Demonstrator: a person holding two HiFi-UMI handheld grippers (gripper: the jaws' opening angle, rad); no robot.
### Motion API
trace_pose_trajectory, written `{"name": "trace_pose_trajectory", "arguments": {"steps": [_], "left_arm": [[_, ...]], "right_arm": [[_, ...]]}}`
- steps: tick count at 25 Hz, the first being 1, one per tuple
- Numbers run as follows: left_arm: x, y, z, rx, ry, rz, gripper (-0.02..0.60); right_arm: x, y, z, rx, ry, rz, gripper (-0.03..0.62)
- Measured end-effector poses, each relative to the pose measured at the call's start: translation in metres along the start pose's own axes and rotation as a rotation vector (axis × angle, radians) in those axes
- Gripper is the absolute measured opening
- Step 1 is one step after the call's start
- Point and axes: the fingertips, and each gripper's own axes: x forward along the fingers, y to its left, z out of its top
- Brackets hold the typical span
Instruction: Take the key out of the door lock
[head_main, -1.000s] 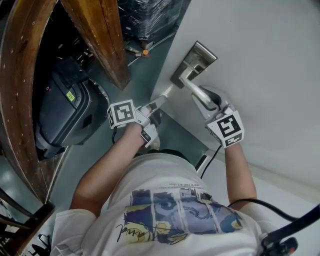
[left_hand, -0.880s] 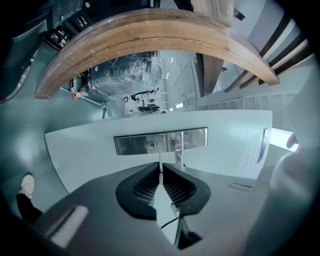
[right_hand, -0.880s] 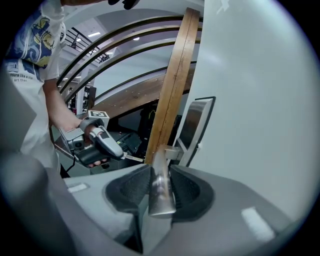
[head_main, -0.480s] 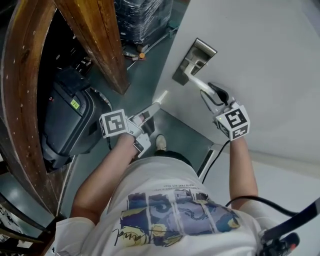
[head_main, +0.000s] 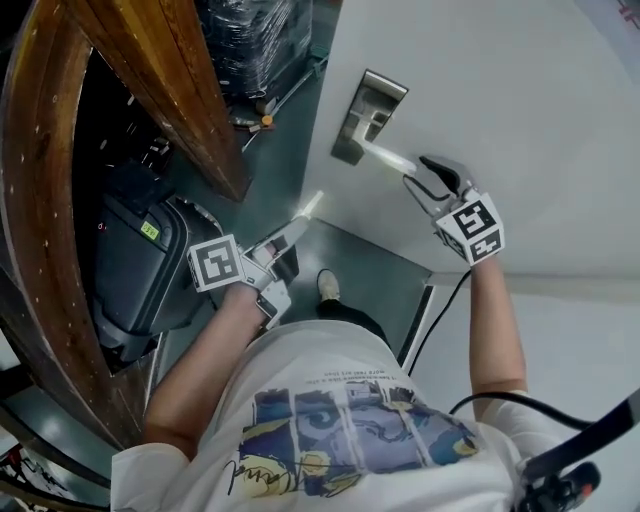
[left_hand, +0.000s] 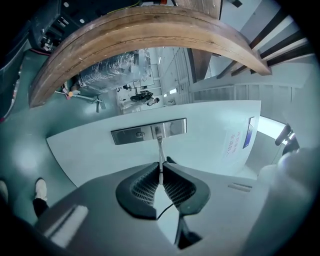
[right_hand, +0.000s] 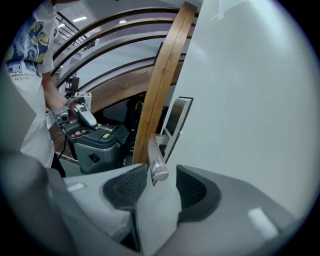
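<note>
1. Key (left_hand: 160, 155) sits between left claw (left_hand: 161, 168) jaws; lock plate (left_hand: 130, 135) on door (left_hand: 95, 152) ahead, apart.
2. Handle (right_hand: 154, 155) end lies between right claw (right_hand: 162, 172) jaws, which just opened, nearer its left pad.

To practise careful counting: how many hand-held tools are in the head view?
2. The left tool, clear of the door, is shut on the key. The right tool, jaws just opened, has the end of the door handle between them.
</note>
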Motion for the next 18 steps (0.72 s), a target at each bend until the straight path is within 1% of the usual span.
{"name": "trace_pose_trajectory", "arguments": {"steps": [5, 11, 13, 18], "left_arm": [[-0.006, -0.004, -0.004, 0.046, 0.034, 0.008, 0.026], [-0.015, -0.01, -0.013, 0.157, 0.108, 0.023, 0.026], [-0.02, -0.012, -0.016, 0.203, 0.135, 0.03, 0.026], [-0.036, -0.016, -0.029, 0.271, 0.181, 0.029, 0.026]], "right_arm": [[-0.02, 0.017, -0.003, 0.062, -0.003, -0.067, 0.17], [-0.043, 0.051, 0.003, 0.16, -0.033, -0.135, 0.17], [-0.047, 0.065, 0.006, 0.17, -0.046, -0.145, 0.17], [-0.058, 0.102, 0.012, 0.204, -0.063, -0.159, 0.17]]}}
